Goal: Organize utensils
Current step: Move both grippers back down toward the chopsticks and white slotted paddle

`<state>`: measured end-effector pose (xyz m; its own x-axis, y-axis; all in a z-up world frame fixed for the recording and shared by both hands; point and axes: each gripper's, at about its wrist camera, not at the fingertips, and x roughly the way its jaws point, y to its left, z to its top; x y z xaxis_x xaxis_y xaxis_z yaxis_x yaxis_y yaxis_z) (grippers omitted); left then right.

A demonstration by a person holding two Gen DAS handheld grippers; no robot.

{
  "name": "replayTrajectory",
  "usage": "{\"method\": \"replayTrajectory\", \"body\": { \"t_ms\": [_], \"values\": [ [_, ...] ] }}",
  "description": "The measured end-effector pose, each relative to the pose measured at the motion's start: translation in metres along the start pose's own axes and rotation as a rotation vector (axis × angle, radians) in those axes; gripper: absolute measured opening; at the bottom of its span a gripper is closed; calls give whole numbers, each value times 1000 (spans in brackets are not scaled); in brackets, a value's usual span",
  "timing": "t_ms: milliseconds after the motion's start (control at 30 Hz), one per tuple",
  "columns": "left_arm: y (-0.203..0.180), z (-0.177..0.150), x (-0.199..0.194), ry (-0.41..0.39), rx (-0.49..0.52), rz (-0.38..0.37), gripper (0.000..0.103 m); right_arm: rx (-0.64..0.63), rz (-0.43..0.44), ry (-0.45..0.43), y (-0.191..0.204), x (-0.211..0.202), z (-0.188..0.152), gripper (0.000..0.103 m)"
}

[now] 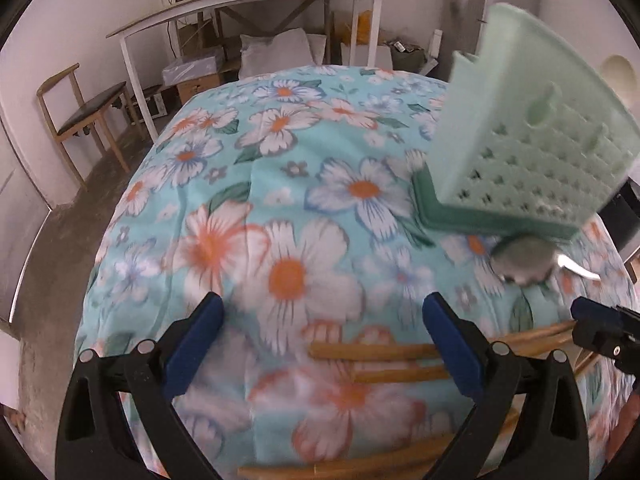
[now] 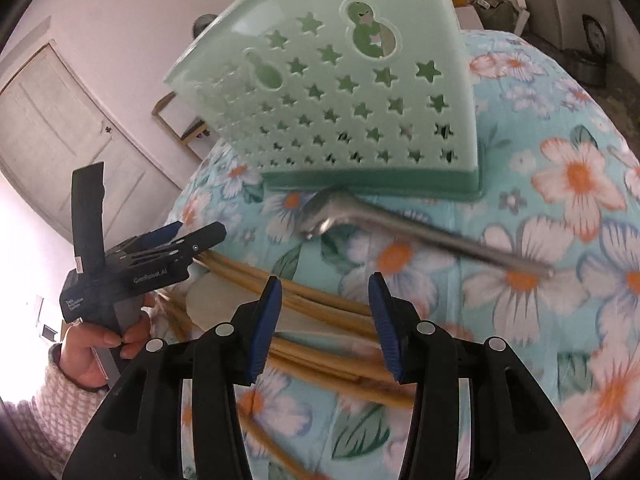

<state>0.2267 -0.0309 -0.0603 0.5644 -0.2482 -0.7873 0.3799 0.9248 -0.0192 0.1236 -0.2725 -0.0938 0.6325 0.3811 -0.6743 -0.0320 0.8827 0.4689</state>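
Right wrist view: right gripper (image 2: 324,320) fingers are standing open, empty, over the chopsticks (image 2: 320,312). Left gripper (image 1: 320,340) fingers are likewise gaping open, with the spoon (image 2: 420,228) lying near the green holder (image 2: 340,92).

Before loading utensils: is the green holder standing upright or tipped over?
Upright: the green holder stands on its darker base on the floral cloth, the metal spoon lying outside it.

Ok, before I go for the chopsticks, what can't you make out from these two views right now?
- Inside of the green utensil holder: both views show only its perforated wall, so its contents are unknown.
- Spoon: blurred in the right wrist view; its bowl end sits against the holder's base, exact contact unclear.
- Chopsticks: partly hidden behind the right gripper; count unclear.
- Left gripper: open, nothing between its fingers; chopsticks near it are motion-blurred.
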Motion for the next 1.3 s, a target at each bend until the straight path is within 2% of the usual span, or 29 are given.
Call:
{"method": "replayTrajectory", "body": {
  "t_ms": [100, 300, 433, 633, 967, 1133, 1300],
  "values": [
    [2, -12, -11, 7, -9, -22, 97, -5, 6, 6, 5, -6, -9, 44],
    [11, -33, -29, 25, -113, -94, 97, -40, -18, 4, 15, -16, -30, 44],
    [6, -47, -36, 17, -87, -74, 97, -29, -15, 3, 17, -21, -42, 44],
    [5, -59, -51, -20, -82, -83, 97, -9, -24, -10, 18, -29, -54, 44],
    [24, -72, -79, -104, -166, -132, 97, -56, -50, -70, 32, -50, -59, 46],
    [23, -78, -92, -127, -174, -194, 97, -72, -26, -70, 40, -53, -62, 50],
    [21, -88, -102, -121, -213, -275, 97, -51, 100, -66, 50, -57, -65, 51]
  ]
}}
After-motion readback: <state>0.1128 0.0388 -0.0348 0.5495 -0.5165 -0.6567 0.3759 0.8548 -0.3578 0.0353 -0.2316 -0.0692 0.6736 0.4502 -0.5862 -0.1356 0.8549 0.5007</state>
